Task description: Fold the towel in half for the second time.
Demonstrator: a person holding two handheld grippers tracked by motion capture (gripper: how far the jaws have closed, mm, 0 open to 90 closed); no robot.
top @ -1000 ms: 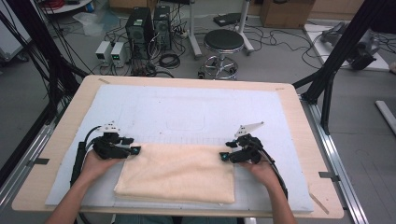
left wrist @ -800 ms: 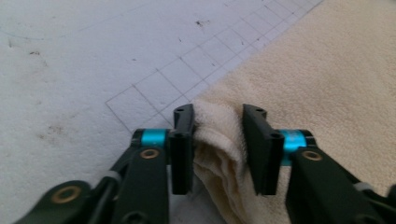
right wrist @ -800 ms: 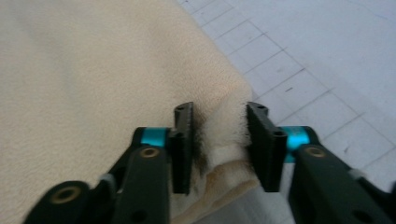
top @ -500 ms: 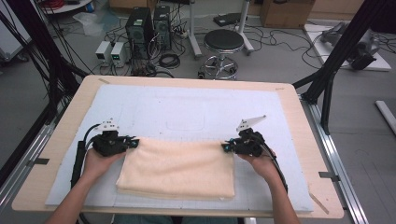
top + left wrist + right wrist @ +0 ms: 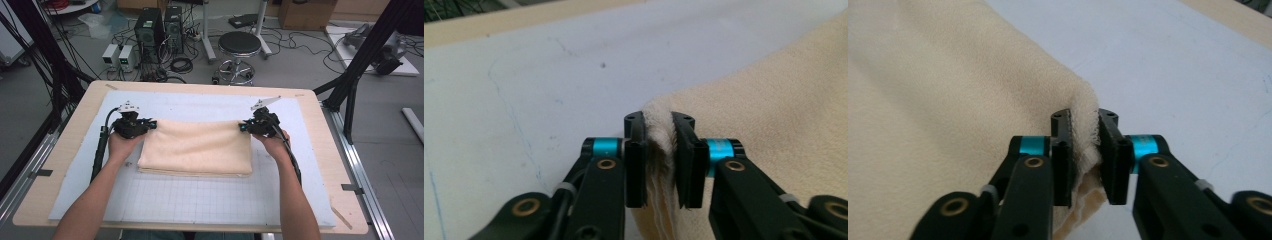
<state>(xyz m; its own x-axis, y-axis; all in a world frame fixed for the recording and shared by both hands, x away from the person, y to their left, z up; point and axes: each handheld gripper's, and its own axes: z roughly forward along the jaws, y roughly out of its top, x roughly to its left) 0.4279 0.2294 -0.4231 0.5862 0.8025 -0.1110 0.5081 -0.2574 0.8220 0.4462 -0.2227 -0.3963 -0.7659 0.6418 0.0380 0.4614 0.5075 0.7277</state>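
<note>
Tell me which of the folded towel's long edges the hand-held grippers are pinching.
The far edge, nearest the stool; its two corners are clamped, while the near edge lies free.

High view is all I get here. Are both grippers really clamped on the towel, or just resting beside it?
Observer: Clamped. In the left gripper view the left gripper has a bunched edge of the cream towel pinched between its pads.
Operator: And the right one?
Observer: The right gripper pinches a towel corner the same way; the cloth puckers over the top of the jaws.
Operator: One layer or more in the grip?
Observer: More. Several stacked layer edges show below the pads in both gripper views.
Operator: Anything on the mat near the jaws?
Observer: Faint blue pen lines on the white mat, nothing else.
</note>
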